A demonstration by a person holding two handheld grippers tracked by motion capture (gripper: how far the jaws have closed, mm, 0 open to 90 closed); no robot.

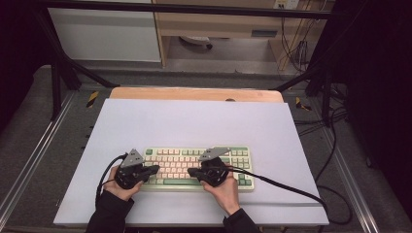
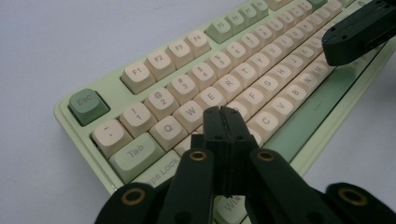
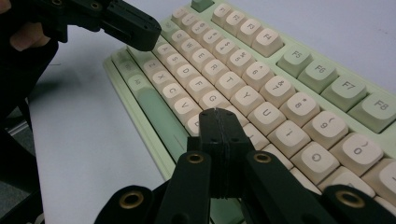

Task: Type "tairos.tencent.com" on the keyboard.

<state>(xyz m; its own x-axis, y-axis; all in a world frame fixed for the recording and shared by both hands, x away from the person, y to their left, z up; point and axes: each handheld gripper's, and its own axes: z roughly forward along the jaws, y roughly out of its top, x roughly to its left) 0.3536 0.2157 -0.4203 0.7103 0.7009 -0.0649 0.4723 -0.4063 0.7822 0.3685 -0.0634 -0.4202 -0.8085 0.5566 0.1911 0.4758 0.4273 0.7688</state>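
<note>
Scene: mint-and-cream keyboard (image 1: 197,167) lies at 6 o'clock on the pale mat (image 1: 194,121), long side toward me.
Left claw (image 2: 223,112): jaws pressed together, nothing between them; tip poised over the home row near S/D.
Right claw (image 3: 215,114): jaws also closed and empty; tip above the keys near H/N.
Step, my reading: pressing keys with closed tips.
Technique: I come straight down on one keycap centre, avoid straddling neighbours, press lightly, lift clear.

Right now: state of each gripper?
Left gripper: closed, jaws together, holding nothing, tip over the keyboard letter keys.
Right gripper: closed, jaws together, holding nothing, tip over the keyboard's lower letter rows.
</note>
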